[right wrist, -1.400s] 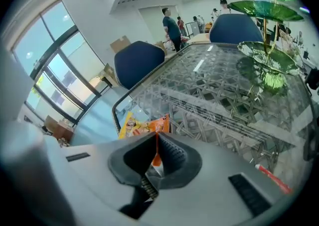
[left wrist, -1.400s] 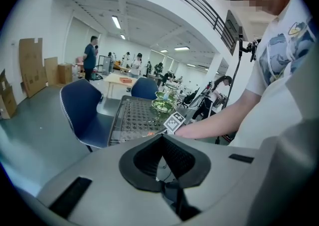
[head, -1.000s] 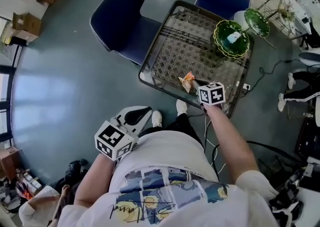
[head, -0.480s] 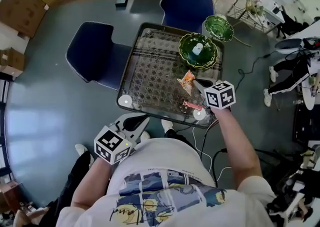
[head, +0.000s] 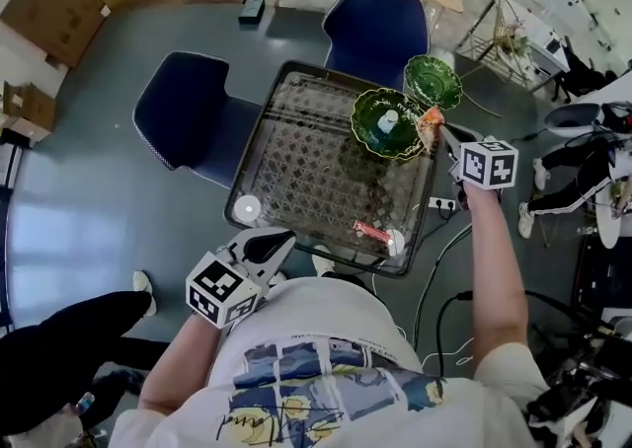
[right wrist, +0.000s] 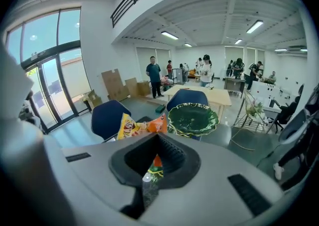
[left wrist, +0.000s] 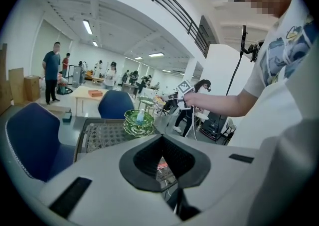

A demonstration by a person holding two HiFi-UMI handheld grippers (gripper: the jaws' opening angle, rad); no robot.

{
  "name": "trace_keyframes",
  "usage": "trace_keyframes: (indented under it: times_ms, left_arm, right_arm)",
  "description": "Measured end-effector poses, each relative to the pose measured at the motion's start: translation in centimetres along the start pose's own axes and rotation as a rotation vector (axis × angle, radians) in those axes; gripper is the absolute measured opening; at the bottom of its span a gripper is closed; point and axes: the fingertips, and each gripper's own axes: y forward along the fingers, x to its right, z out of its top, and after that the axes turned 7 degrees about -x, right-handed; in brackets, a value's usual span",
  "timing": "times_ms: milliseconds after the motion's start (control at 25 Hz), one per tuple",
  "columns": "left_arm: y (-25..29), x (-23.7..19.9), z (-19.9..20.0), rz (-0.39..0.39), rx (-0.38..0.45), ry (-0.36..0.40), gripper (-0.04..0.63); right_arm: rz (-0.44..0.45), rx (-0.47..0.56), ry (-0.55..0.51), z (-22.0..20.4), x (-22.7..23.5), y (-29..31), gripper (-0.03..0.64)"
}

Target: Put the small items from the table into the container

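A glass table [head: 296,155] with a woven pattern carries a green bowl [head: 363,116] at its far right, and a small white bottle [head: 389,121] stands in the bowl. My right gripper [head: 441,132] is shut on an orange snack packet [head: 430,119], which hangs at the bowl's right rim. In the right gripper view the packet [right wrist: 142,125] sticks up from that gripper [right wrist: 154,166]. A pink wrapped item [head: 372,231] lies near the table's front right corner. My left gripper [head: 275,241] hovers shut and holding nothing off the front edge.
A second green dish [head: 433,81] stands just beyond the bowl. Two blue chairs [head: 188,111] [head: 380,17] sit left of and behind the table. A power strip [head: 441,204] and cables lie on the floor at the right. A person's dark leg [head: 59,337] is at lower left.
My right gripper has lifted the orange packet from the table's front and carried it up to the bowl's right rim. The left gripper shifted a little. A dark leg came in at lower left.
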Motion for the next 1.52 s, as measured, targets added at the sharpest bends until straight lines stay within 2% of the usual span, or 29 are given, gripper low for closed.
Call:
trace_keyframes:
  times_ms: [360, 480, 600, 760, 1000, 1120, 1320, 1520]
  left_arm:
    - [-2.5, -2.1, -0.6, 0.145, 0.031, -0.085, 0.009]
    - [-2.5, -2.4, -1.1, 0.205, 0.037, -0.11, 0.009]
    - [-1.0, -2.2, -0.5, 0.206, 0.053, -0.143, 0.009]
    - [-1.3, -2.4, -0.4, 0.244, 0.059, -0.173, 0.008]
    - [-3.8, -2.1, -0.6, 0.307, 0.052, -0.178, 0.008]
    - [-3.5, -1.5, -0.5, 0.29, 0.051, -0.18, 0.008]
    - [-2.0, -2.2, 0.4, 0.227, 0.033, -0.141, 0.008]
    - [-1.6, -2.1, 1.4, 0.16, 0.026, -0.101, 0.008]
  right_arm:
    - [-0.071, 0.016, 0.024, 5.5, 6.7, 4.4, 0.008]
    - [-0.086, -0.012, 0.003, 5.5, 8.7, 7.1, 0.008]
    - [-0.072, -0.094, 0.026, 4.1, 10.8, 7.7, 0.008]
    - [-0.019, -0.142, 0.048, 3.5, 10.8, 8.9, 0.009]
    - [0.016, -0.105, 0.009, 4.7, 9.4, 11.8, 0.011]
    - [-0.024, -0.077, -0.022, 5.2, 10.2, 11.7, 0.031]
    - [-0.139, -0.046, -0.04, 5.2, 11.4, 8.9, 0.077]
    - [-0.148, -0.006, -0.061, 4.8, 9.3, 5.3, 0.083]
